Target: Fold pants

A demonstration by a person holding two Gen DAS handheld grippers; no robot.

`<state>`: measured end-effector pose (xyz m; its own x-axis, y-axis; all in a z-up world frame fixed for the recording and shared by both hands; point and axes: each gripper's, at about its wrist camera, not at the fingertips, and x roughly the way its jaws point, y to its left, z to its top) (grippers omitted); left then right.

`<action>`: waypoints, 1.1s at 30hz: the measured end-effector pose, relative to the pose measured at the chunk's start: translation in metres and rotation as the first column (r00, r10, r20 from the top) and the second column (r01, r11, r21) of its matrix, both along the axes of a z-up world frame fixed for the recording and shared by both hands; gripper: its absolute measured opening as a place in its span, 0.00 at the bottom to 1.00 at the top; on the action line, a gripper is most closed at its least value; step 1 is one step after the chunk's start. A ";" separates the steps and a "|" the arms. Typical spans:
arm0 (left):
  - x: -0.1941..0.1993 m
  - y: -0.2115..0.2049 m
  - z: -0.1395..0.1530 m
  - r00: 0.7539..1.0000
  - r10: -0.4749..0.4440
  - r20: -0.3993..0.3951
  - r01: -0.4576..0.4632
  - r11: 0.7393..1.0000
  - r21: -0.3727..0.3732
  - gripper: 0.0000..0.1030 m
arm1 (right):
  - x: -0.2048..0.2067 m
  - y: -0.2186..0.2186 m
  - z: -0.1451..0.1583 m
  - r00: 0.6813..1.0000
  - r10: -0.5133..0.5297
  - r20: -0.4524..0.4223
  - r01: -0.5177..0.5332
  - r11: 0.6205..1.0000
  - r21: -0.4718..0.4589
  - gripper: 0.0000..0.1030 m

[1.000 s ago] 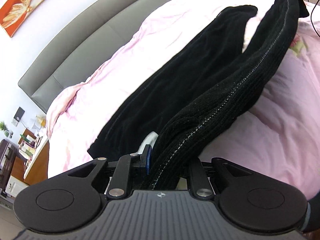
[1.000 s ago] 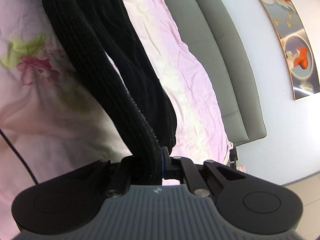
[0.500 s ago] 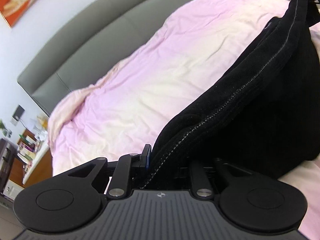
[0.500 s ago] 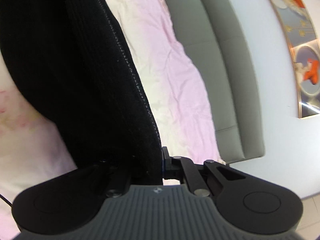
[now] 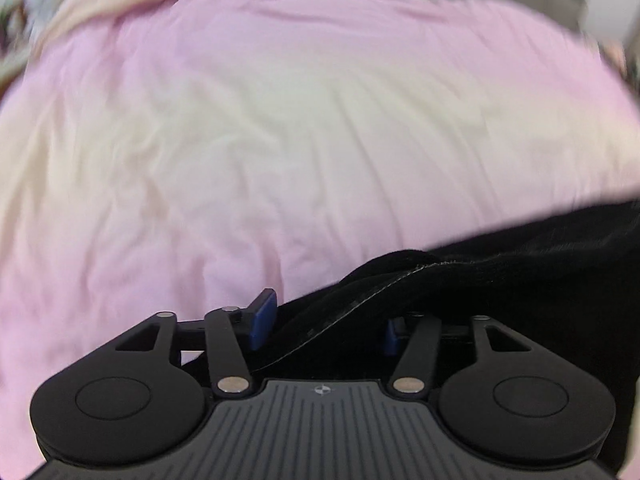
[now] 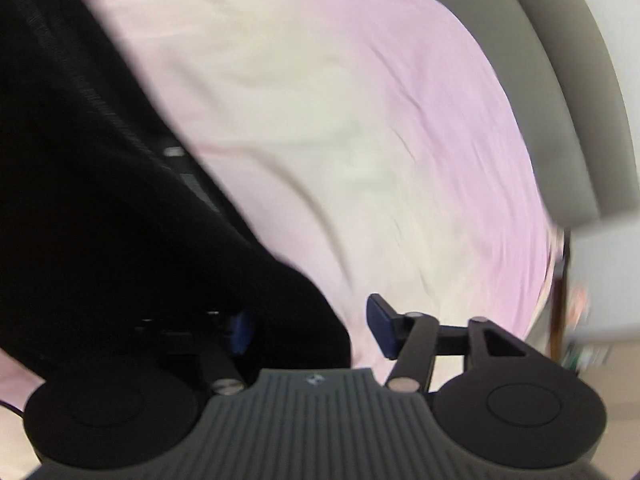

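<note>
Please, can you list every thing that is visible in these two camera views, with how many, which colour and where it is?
pants: one, black, lying on the cover; lower right in the left wrist view, left side in the right wrist view, with fabric between the fingers of both claws.
bed cover: one, pink fading to cream, filling most of both views.
headboard: one, grey, padded, at the upper right of the right wrist view.
left claw: one, black with blue pads, jaws opening, pads apart from the fabric.
right claw: one, black with blue pads, jaws opening around the pants edge.
</note>
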<state>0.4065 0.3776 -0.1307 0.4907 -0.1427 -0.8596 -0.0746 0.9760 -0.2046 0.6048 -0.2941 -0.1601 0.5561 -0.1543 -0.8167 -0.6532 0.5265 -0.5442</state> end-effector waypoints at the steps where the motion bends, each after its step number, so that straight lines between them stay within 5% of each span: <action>1: -0.003 0.019 -0.001 0.998 0.064 0.001 -0.063 0.992 -0.112 0.62 | 0.010 -0.018 0.009 0.985 -0.155 -0.079 0.163 0.981 0.108 0.55; 3: -0.008 0.039 -0.004 0.989 0.147 -0.008 -0.145 0.965 -0.220 0.62 | 0.018 -0.058 0.029 0.915 -0.352 -0.197 0.400 0.858 0.322 0.55; 6: -0.011 0.045 -0.008 0.980 0.194 -0.054 -0.201 0.952 -0.231 0.61 | 0.015 -0.087 0.047 0.850 -0.513 -0.120 0.518 0.771 0.370 0.55; 8: -0.005 0.024 -0.004 0.988 0.112 -0.105 -0.124 0.986 -0.112 0.66 | 0.015 -0.103 0.045 0.797 -0.598 -0.086 0.587 0.733 0.344 0.53; 10: 0.001 -0.007 0.004 0.989 -0.021 -0.146 0.037 0.994 0.108 0.83 | 0.004 -0.103 0.046 0.778 -0.622 -0.084 0.603 0.704 0.375 0.53; 12: -0.001 -0.036 0.011 0.980 -0.096 -0.173 0.154 0.920 0.360 0.93 | 0.001 -0.099 0.047 0.771 -0.624 -0.131 0.607 0.657 0.447 0.53; 14: -0.008 -0.051 0.018 0.964 -0.183 -0.193 0.253 0.857 0.449 0.93 | 0.009 -0.094 0.029 0.756 -0.632 -0.171 0.623 0.614 0.484 0.53; 18: -0.037 -0.038 0.047 0.971 -0.218 -0.094 0.237 0.913 0.333 0.94 | -0.002 -0.107 0.010 0.705 -0.660 -0.261 0.674 0.508 0.536 0.53; 23: -0.096 0.007 0.079 0.993 0.048 0.112 -0.067 0.981 0.180 0.98 | -0.029 -0.124 -0.034 0.551 -0.696 -0.461 0.775 0.220 0.593 0.53; 26: -0.144 0.033 0.075 0.961 0.222 0.167 -0.238 0.968 0.083 1.00 | -0.052 -0.130 -0.052 0.480 -0.716 -0.507 0.767 0.061 0.639 0.54; 29: -0.181 0.043 0.055 0.933 0.323 0.159 -0.329 0.944 0.012 1.00 | -0.065 -0.130 -0.066 0.442 -0.716 -0.540 0.739 -0.050 0.672 0.54; 33: -0.214 0.048 0.017 0.873 0.481 0.082 -0.468 0.873 -0.139 1.00 | -0.070 -0.131 -0.074 0.459 -0.686 -0.565 0.674 -0.145 0.724 0.50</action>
